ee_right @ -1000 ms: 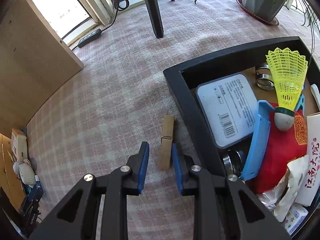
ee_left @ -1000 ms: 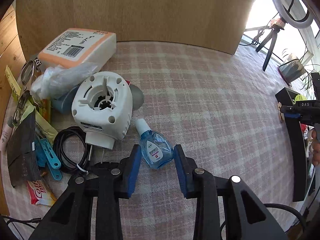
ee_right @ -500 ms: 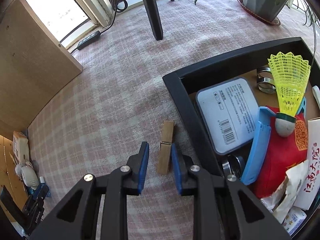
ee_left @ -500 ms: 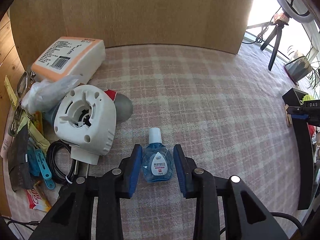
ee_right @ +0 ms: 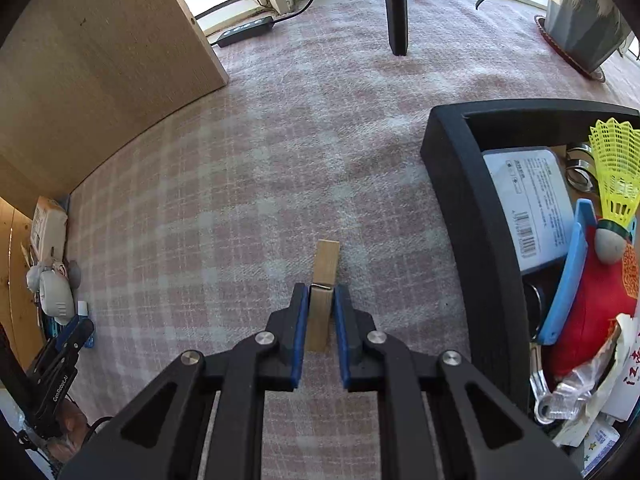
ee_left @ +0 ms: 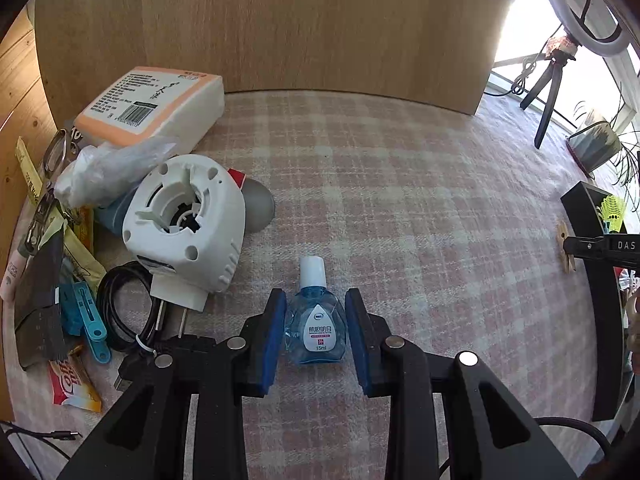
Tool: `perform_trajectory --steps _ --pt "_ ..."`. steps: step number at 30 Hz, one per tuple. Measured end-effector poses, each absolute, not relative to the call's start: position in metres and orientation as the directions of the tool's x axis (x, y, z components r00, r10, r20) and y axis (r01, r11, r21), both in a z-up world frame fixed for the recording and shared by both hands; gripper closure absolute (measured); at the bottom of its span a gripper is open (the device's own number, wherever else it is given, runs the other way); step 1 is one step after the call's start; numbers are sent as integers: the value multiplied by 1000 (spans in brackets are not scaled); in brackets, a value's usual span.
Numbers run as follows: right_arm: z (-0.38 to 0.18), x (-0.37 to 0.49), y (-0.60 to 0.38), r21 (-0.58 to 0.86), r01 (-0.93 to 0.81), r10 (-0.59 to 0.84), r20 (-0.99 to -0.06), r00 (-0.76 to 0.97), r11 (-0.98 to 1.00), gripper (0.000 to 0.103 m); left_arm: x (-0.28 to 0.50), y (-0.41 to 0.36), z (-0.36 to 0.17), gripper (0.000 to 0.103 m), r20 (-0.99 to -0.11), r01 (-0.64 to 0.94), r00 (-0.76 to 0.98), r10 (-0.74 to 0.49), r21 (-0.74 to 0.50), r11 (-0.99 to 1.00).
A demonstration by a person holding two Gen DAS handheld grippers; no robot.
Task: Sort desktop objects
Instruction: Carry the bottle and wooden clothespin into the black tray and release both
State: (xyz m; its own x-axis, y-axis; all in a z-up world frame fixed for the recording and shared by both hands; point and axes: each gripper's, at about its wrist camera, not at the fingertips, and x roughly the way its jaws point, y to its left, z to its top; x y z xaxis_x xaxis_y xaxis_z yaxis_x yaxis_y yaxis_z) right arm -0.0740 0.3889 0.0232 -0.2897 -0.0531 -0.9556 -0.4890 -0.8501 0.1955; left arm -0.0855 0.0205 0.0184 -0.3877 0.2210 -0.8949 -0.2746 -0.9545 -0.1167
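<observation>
Item: left hand-held gripper point(ee_left: 315, 328); against half a second ago it has advanced so that the eye-drop bottle point(ee_left: 316, 322) lies well between its blue pads; jaws apart, a thin gap visible on either side, so released and not yet grasping; the bottle lies flat on the plaid-covered surface point(ee_left: 400, 208), white cap pointing away.

Item: right hand-held gripper point(ee_right: 321, 320); over the same interval its pads have drawn in on the wooden clothespin point(ee_right: 323, 292) and now appear to press both flanks at the spring; judged clenched on the clothespin, which lies on the surface just beside the black tray point(ee_right: 468, 216).

Bearing on task: both grasps are at the closing stage; the clothespin looks ready to be lifted over the tray wall; the bottle still needs the jaws to close.

Surroundings, left view: white motor housing point(ee_left: 186, 232) with plug prongs, just left of the bottle; black cable point(ee_left: 120, 312) coiled beside it; tissue pack point(ee_left: 156, 106); clear bag, blue clips and sachets heaped at the left edge.

Surroundings, right view: the tray already holds a grey tin point(ee_right: 530, 204), yellow shuttlecock point(ee_right: 616, 184), blue strip and red pouch.

Obstructions: the housing and plug stand close to the left finger; the raised tray wall stands between clothespin and tray.
</observation>
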Motion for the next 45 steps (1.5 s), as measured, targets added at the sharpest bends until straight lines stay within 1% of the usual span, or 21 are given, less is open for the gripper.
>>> perform_trajectory --steps 3,6,12,16,21,27,34,40,42,44,45 --pt "32 -65 380 199 -463 -49 -948 -315 -864 90 -67 19 25 74 -891 -283 -397 221 -110 -953" --pt "43 -55 377 233 -451 -73 -936 -345 -861 90 -69 36 35 74 -884 -296 -407 231 -112 -949" --pt "72 -19 385 264 -451 -67 -911 -406 -852 90 -68 80 59 74 -856 -376 -415 307 -146 -915" --pt "79 11 397 263 -479 -37 -902 -430 -837 90 -53 127 75 74 -835 -457 -401 378 -175 -872" --pt "90 70 427 254 -554 26 -894 -447 -793 90 -20 201 89 74 -815 -579 -354 459 -194 -792" --pt "94 143 461 249 -657 96 -892 -442 -712 90 30 284 104 74 -800 -717 -251 545 -224 -660" --pt "92 200 491 242 -738 145 -897 -418 -630 90 84 354 120 74 -791 -810 -203 577 -196 -553" --pt "92 222 507 240 -769 169 -896 -410 -592 90 107 379 127 74 -793 -835 -209 572 -160 -527" --pt "92 224 511 238 -772 177 -894 -411 -589 90 107 385 129 74 -794 -834 -205 572 -164 -526" --pt "93 224 514 233 -770 177 -896 -407 -593 89 106 388 131 71 -793 -835 -180 582 -189 -517" --pt "93 222 515 235 -763 168 -897 -408 -602 89 105 388 134 60 -792 -830 -190 580 -186 -525"
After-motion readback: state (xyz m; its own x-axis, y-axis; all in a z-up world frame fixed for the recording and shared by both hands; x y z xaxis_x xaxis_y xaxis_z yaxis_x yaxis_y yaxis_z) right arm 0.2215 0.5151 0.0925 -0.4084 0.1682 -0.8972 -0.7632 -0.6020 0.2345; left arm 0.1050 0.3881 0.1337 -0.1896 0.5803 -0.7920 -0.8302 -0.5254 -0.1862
